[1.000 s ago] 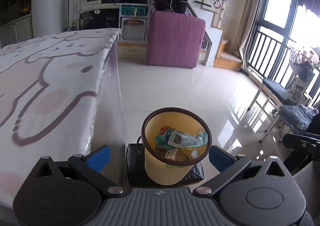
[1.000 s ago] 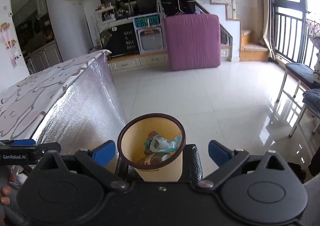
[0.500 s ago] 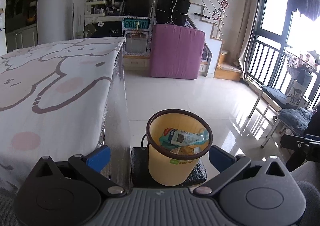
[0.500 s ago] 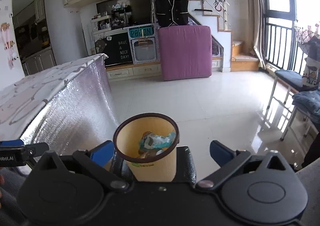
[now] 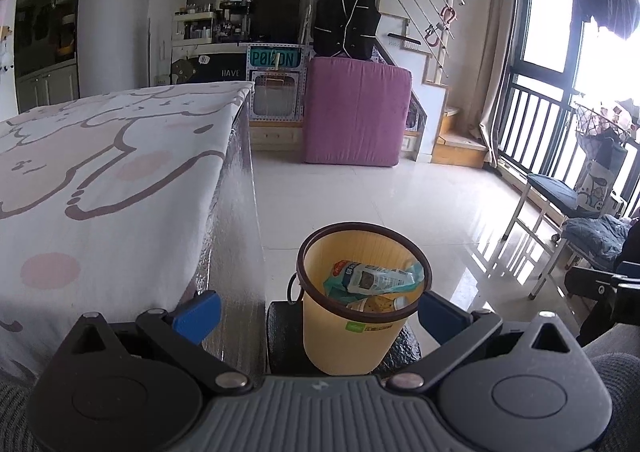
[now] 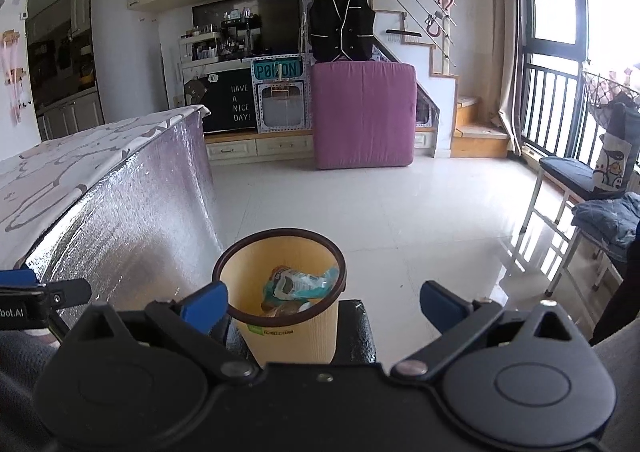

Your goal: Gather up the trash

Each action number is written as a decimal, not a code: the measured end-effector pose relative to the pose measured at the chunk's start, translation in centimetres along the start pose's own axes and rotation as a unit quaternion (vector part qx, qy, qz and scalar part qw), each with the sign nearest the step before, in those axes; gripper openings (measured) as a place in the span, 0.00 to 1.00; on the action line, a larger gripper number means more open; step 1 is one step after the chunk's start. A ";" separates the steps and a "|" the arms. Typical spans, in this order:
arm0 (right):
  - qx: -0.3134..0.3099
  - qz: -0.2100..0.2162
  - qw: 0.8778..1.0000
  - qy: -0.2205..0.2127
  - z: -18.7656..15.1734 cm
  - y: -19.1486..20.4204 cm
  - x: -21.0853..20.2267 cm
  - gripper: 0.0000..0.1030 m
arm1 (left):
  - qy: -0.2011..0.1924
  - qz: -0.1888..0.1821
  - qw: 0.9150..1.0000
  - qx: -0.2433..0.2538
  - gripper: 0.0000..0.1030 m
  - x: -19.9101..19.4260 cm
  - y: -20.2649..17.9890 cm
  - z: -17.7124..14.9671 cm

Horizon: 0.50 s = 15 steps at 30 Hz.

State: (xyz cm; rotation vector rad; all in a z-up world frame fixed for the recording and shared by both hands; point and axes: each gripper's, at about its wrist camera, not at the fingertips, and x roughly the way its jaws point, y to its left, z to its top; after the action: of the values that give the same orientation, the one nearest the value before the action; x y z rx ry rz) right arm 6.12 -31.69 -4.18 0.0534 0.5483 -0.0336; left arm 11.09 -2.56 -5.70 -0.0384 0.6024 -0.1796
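Yellow trash bin with dark rim sits on a black stool, just beside the bench. Inside: teal-white wrapper, print unreadable, over other scraps. Small green label on bin wall, unreadable. My left claw wide, holding nothing; right claw wide too, bin between the blue tips in both views. Beyond: teal "POISON" sign, blackboard "HAVE A NICE DAY!", purple mattress, black vest, chair by window.
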 end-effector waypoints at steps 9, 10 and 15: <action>-0.005 -0.002 1.000 0.003 -0.2 0.4 0.1 1.00 | 0.000 -0.001 1.000 -0.002 1.00 0.0 0.1 0.0; -0.005 -0.002 1.000 0.003 -0.2 0.4 0.1 1.00 | 0.000 -0.001 1.000 -0.002 1.00 0.0 0.1 0.0; -0.005 -0.002 1.000 0.003 -0.2 0.4 0.1 1.00 | 0.000 -0.001 1.000 -0.002 1.00 0.0 0.1 0.1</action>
State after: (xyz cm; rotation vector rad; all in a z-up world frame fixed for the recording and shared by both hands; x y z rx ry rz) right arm 6.17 -31.24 -4.39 0.0433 0.5546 -0.0353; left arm 11.15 -2.43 -5.67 -0.0437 0.6032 -0.1808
